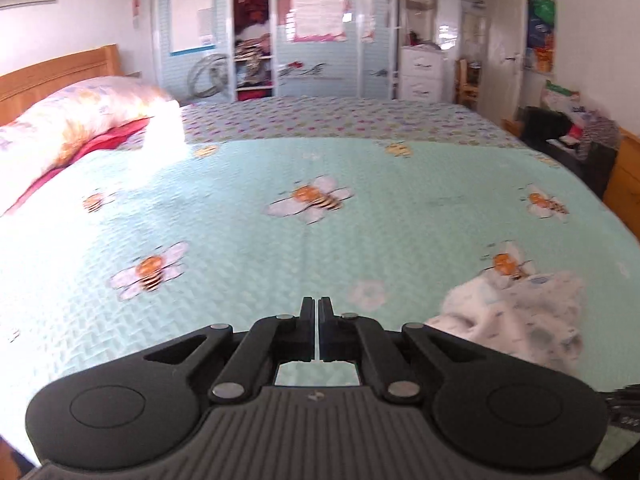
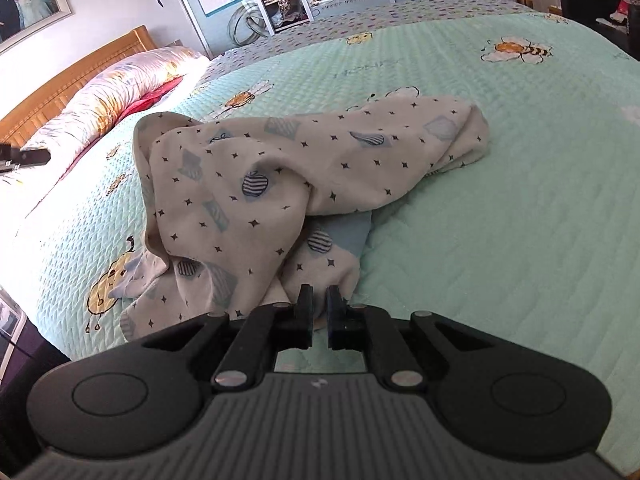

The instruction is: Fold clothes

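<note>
A crumpled white garment (image 2: pixel 280 184) with small dark stars and blue striped prints lies bunched on the mint bee-print bedspread (image 2: pixel 500 200). My right gripper (image 2: pixel 320 300) sits at the garment's near edge. Its jaws stand a narrow gap apart, with cloth showing in the gap, and the pads do not visibly press on it. The left wrist view shows the same garment (image 1: pixel 516 316) at the lower right. My left gripper (image 1: pixel 319 304) hovers over bare bedspread (image 1: pixel 280 248) to the left of it, shut with nothing between its fingers.
A floral pillow (image 1: pixel 72 120) and a wooden headboard (image 1: pixel 60 68) are at the left. Wardrobe doors (image 1: pixel 320 32) stand beyond the bed's far side. A dark chair with piled clothes (image 1: pixel 576 140) is at the right. A black object (image 2: pixel 24 158) pokes in at the right view's left edge.
</note>
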`<state>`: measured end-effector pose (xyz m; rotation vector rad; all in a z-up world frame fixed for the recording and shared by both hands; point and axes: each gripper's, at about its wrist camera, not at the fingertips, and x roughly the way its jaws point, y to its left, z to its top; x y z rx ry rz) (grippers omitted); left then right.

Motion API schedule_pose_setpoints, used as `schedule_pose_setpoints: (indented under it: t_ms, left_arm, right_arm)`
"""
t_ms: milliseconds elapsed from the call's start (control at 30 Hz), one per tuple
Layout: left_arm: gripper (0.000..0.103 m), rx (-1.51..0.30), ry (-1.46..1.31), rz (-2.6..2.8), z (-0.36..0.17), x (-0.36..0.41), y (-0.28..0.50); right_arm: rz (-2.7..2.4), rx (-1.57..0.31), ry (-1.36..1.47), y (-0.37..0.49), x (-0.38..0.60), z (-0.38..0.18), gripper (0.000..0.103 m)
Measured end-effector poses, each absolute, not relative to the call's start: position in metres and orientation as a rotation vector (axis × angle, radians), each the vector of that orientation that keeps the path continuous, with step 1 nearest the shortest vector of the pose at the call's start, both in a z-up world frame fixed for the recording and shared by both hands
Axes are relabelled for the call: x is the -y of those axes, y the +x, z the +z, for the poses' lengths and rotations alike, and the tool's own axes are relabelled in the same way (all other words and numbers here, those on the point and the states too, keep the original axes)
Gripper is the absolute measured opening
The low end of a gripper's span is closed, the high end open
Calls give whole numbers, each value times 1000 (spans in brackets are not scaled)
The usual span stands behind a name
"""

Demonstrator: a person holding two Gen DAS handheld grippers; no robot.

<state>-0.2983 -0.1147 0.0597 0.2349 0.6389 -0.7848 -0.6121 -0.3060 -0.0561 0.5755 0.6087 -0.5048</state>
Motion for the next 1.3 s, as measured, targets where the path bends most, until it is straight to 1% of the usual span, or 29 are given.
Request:
schedule_pose_setpoints:
  t_ms: [33,67,100,133,167,200,233,267,300,433,533,567,600,633,667,767,833,967,1067,1167,1267,1300]
  left_arm:
    - [0,-683,210,-760,54,107,-289]
    - [0,-707,179,-799,51,109,-289]
    - [1,-727,147,-849,49,113,-290]
    - [3,-747,114,-898,46,117,-291]
    - [10,-746,100,-962,46,127,-298]
    - [26,-747,89,-1017,46,139,-304]
    - [38,-748,78,-1070,47,152,-311]
    - [58,-747,74,-1104,47,166,-316]
    - [66,-740,91,-1124,47,181,-322]
    - [66,-716,177,-1130,40,233,-328]
    - [63,-780,206,-1095,25,256,-314]
    - [53,-813,209,-1093,18,261,-309]
    - [29,-855,206,-1090,12,265,-304]
    - [12,-899,199,-1090,5,266,-300]
    - [1,-916,188,-1089,2,266,-298]
    - [1,-838,180,-1043,12,253,-306]
    - [1,-778,142,-1024,32,233,-310]
    - [1,-595,129,-969,75,167,-317]
    - [1,-529,152,-849,85,119,-312]
    - [1,-569,213,-662,70,84,-293]
    - [2,-695,196,-617,42,66,-271]
    - [4,-727,186,-615,36,65,-266]
  right_arm:
    - [-509,-597,595,-614,307,-55,9]
    - [-512,-581,618,-616,309,-53,21]
    - [-519,-560,643,-618,310,-50,29]
    - [-524,-546,652,-619,312,-47,41]
    - [-526,-538,646,-619,313,-44,44]
    - [-530,-531,635,-619,313,-40,44]
    - [-536,-526,629,-619,314,-38,45]
    - [-542,-522,625,-620,314,-36,46]
    - [-548,-518,626,-621,314,-35,47]
    - [-562,-516,630,-624,313,-33,48]
    - [-575,-522,633,-626,312,-35,50]
    - [-577,-522,635,-626,312,-36,51]
    - [-580,-522,637,-627,312,-36,51]
    - [-583,-522,640,-627,312,-37,51]
    - [-586,-523,642,-627,312,-38,51]
    - [-596,-525,635,-627,311,-39,51]
    - [-606,-528,629,-628,311,-40,51]
    - [-624,-536,645,-635,316,-45,51]
    - [-628,-538,673,-637,321,-51,53]
    - [-617,-540,693,-633,324,-55,53]
    - [-601,-542,685,-625,326,-52,54]
    - [-597,-543,678,-623,326,-51,55]
